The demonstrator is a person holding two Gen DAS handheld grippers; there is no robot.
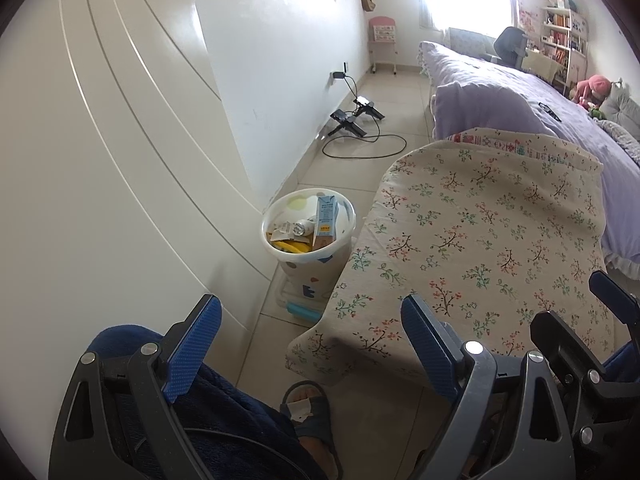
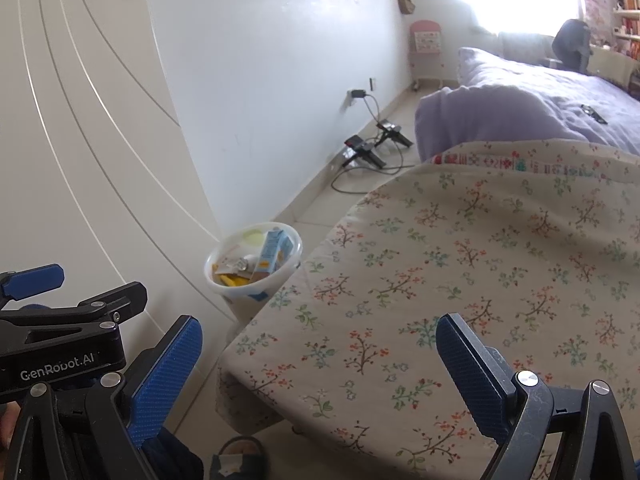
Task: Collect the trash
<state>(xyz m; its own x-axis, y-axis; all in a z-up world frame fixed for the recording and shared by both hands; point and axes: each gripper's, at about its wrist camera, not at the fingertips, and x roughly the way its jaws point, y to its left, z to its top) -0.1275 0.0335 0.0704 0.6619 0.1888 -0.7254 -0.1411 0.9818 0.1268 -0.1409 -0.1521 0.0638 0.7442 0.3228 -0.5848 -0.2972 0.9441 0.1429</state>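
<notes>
A white trash bin (image 1: pixel 308 236) (image 2: pixel 252 268) stands on the floor between the white door and the floral-cloth table (image 1: pixel 480 248) (image 2: pixel 460 280). Inside it are a blue carton (image 1: pixel 325 220) (image 2: pixel 272 254), yellow wrappers (image 1: pixel 290 246) and other scraps. My left gripper (image 1: pixel 312 332) is open and empty, held low over the floor by the table's near corner. My right gripper (image 2: pixel 320 344) is also open and empty, above the table's near edge. The other gripper shows at the right edge of the left wrist view and the left edge of the right wrist view.
A person's dark blue sleeve (image 1: pixel 224 412) and sandalled foot (image 1: pixel 312 412) are below. A bed with a purple cover (image 1: pixel 520 92) lies beyond the table. Black devices and a cable (image 1: pixel 356 120) sit on the floor by the wall. Shelves (image 1: pixel 560 40) stand at the far end.
</notes>
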